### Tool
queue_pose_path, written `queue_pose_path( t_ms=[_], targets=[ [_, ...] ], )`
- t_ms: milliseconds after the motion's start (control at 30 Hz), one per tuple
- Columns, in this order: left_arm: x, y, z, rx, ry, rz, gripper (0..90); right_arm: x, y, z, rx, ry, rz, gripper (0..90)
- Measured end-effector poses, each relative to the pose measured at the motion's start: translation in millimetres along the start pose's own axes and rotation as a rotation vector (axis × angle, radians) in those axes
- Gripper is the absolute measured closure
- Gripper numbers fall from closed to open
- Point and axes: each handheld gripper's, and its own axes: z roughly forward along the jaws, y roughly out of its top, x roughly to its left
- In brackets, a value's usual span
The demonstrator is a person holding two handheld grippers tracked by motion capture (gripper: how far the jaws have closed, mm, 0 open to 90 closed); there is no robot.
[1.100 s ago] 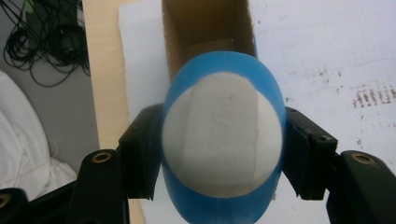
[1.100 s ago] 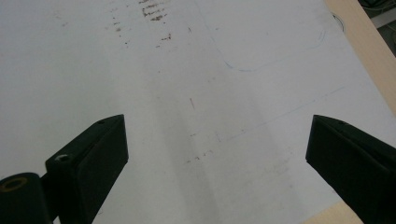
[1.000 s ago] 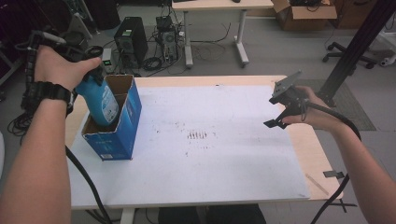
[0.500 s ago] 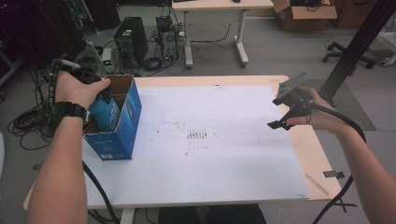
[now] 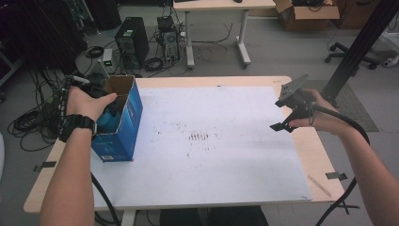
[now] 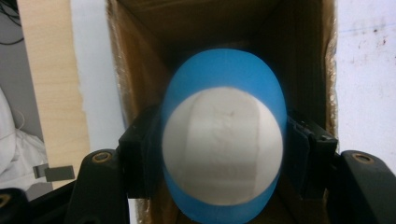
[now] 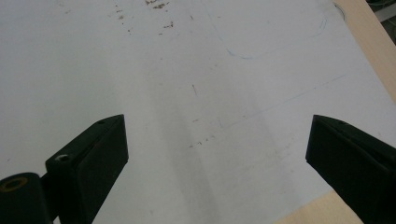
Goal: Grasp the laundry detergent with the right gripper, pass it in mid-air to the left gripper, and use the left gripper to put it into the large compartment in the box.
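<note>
Your table [image 5: 221, 188] carries the white sheet [image 5: 211, 155], and the blue cardboard box [image 5: 123, 129] stands open-topped at the sheet's left edge, with your left hand [image 5: 87, 101] over its mouth. Your left gripper [image 6: 224, 140] pinches the blue bottle [image 6: 224, 79] from both sides, white end toward its camera, down inside the box. Your right gripper [image 7: 217, 140] hangs over the sheet's right side, jaws spread wide with nothing between them.
</note>
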Motion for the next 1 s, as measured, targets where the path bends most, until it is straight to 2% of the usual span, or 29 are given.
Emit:
queue_pose_path(
  t_ms=[267,1000],
  targets=[
    [-2.6,-0.4,8.3,0.009,-0.005,0.009,38.1,-0.1,-1.5,0.3,-0.002,0.002,0.0,5.8],
    [-4.4,-1.9,9.7,0.01,-0.006,0.015,37.4,3.8,-4.4,2.5,0.005,0.013,0.002,6.0]
  ],
)
